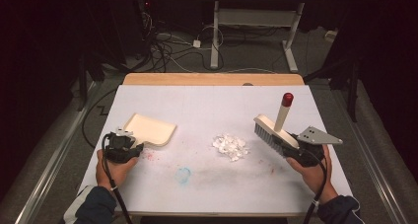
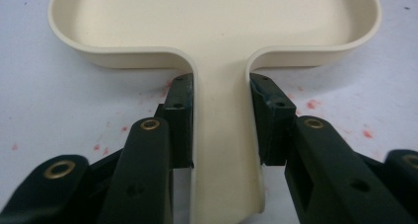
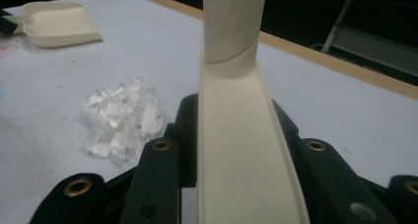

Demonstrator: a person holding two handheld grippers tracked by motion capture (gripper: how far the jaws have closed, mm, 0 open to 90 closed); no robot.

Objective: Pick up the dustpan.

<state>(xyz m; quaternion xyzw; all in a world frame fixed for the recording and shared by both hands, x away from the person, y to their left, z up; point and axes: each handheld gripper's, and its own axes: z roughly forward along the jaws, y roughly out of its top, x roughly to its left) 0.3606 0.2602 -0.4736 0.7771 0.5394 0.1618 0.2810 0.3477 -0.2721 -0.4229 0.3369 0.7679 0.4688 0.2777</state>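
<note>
- the work in hand looks like sweeping a heap of white paper scraps (image 1: 229,146) into a cream dustpan (image 1: 150,128) with a hand brush (image 1: 274,131); both tools are picked up, so the setup part seems done.
- the left gripper (image 1: 129,150) is clamped on the dustpan's handle; the left gripper view has both pads (image 2: 178,116) pressed against its sides. no earlier look is at hand, so only the grip itself can be told.
- the dustpan lies flat on the white surface (image 1: 207,105) toward its left edge, its open mouth facing away from the hand.
- the right gripper (image 1: 292,146) is clamped on the brush's cream back, near the surface's right edge; the bristles point down and left, the red-tipped handle stands up.
- the scraps sit in one loose heap near the middle of the surface, between the two tools and apart from both.
- nothing is in the pan yet; by my judgement the sweeping itself is all left: bring pan and brush to the heap, push the scraps in, lift.
</note>
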